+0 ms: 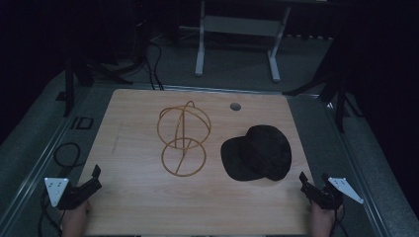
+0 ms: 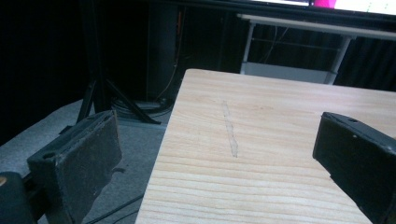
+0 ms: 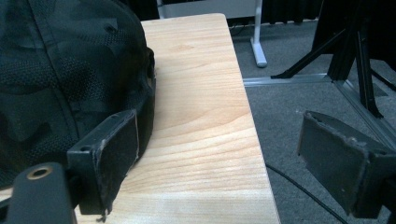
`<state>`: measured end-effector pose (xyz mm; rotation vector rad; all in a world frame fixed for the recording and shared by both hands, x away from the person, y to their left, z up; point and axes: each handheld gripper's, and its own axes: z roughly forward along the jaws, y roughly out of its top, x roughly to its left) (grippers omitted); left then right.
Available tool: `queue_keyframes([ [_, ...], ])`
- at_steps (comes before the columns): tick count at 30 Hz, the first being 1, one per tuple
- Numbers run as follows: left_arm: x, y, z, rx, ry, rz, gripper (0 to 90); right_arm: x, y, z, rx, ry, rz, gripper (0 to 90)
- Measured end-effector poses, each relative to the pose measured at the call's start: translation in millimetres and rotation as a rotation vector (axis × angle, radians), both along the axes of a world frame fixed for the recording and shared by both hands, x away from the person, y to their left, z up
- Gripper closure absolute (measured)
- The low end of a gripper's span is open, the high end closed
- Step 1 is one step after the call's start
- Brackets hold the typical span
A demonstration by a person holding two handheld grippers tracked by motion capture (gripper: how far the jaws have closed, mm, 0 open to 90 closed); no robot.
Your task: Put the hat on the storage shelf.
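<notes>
The cap (image 1: pixel 257 153) lies right of centre in the high view, flat on the wooden table (image 1: pixel 138 207), its brim toward the lower left of the frame. It is dark, with a faint camouflage print and a mesh-like weave visible in the right gripper view. It looks soft and light, likely to crumple under a pinch; the stiffer brim or the rim seems the best place to grip.

Just left of it, near the centre, stands a wire stand (image 1: pixel 184 138) of thin golden hoops: a ring on the table, a rounded cage above. It looks light and easily tipped.

The table is pale, grained wood with a small round hole (image 1: pixel 235 106) near its far edge.

The right gripper (image 1: pixel 316 190), lower right, is spread open and empty, one jaw beside the cap. The left gripper (image 1: pixel 89 183), lower left, is likewise open, holding nothing.
</notes>
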<state>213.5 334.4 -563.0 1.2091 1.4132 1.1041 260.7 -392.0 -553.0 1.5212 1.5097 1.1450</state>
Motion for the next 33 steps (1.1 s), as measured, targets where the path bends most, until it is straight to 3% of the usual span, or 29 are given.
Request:
queue_keyframes([
  [8,2.0,-3.7,-0.5,0.037,0.017,-0.02,1.7,-1.2,0.6,1.0,0.006,-0.003,0.022,12.9],
  [12,2.3,-5.7,-0.6,0.058,0.023,-0.01,1.7,-1.5,2.4,6.8,0.004,0.037,0.024,12.9],
  [14,2.7,-6.1,-0.8,0.062,0.024,-0.008,1.8,-3.7,4.5,12.5,0.014,0.022,0.041,13.6],
  [21,3.8,-6.6,-0.5,0.069,0.038,-0.014,1.8,-2.8,22.7,41.4,0.014,0.035,0.131,13.2],
  [23,3.7,-7.3,-0.5,0.078,0.037,-0.013,1.7,-2.0,28.9,48.5,0.041,0.03,0.17,12.8],
  [26,3.6,-8.6,-0.6,0.087,0.037,-0.016,1.8,1.2,42.2,59.9,0.013,0.018,0.163,12.5],
  [33,3.3,-9.4,-0.5,0.097,0.037,-0.021,1.8,9.4,72.1,81.6,0.021,-0.008,0.259,12.4],
])
